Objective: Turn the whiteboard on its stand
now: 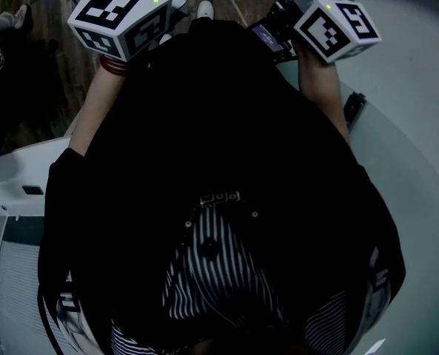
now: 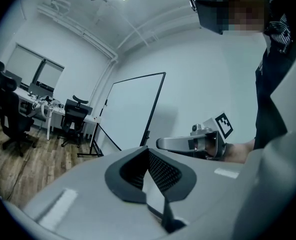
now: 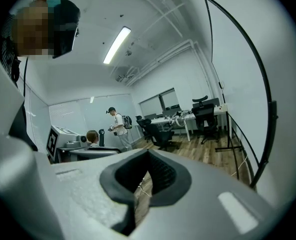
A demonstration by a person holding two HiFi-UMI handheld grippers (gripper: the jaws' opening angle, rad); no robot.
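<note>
The whiteboard has a black frame and stands upright on a black stand, some way off against a white wall. Its curved right edge and stand legs fill the right side of the right gripper view. My left gripper is shut with nothing in it and stays apart from the board. The right gripper is likewise shut and empty. In the head view only their marker cubes show, the left cube and the right cube, held out in front of the chest.
Desks and black office chairs stand left of the board on a wood floor. A person with a backpack stands far off, and another sits nearby. A pale surface with a black fitting lies at my right.
</note>
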